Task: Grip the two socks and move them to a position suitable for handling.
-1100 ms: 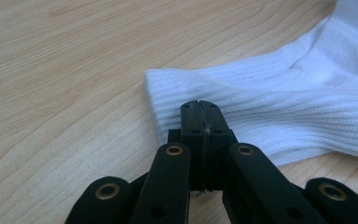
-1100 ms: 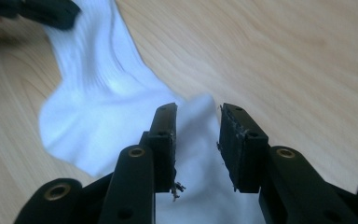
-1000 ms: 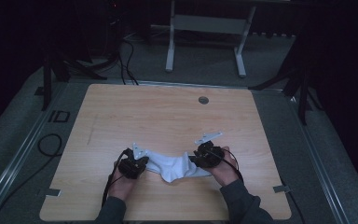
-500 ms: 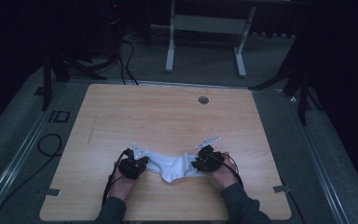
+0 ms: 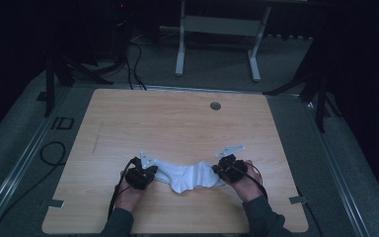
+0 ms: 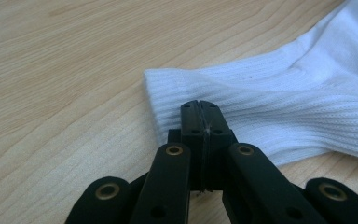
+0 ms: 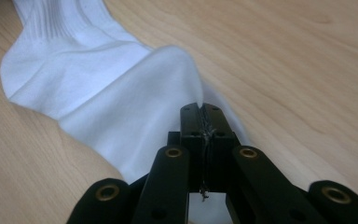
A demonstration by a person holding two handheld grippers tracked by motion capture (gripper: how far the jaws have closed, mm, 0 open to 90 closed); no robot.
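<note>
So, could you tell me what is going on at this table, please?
A person holds a gripper in each hand and is working on a white sock lying on the wooden table. The left gripper is shut on the sock's ribbed cuff end. The right gripper has just been closing and now pinches the fabric at the toe end. The sock sags, slightly bunched, between the two.

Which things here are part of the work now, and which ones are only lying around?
In the work:
- white sock
- left hand-held gripper, shut on the sock's ribbed cuff
- right hand-held gripper, jaws just closed on the sock's other end

Lying about:
- wooden table
- round grommet
- floor cables
</note>
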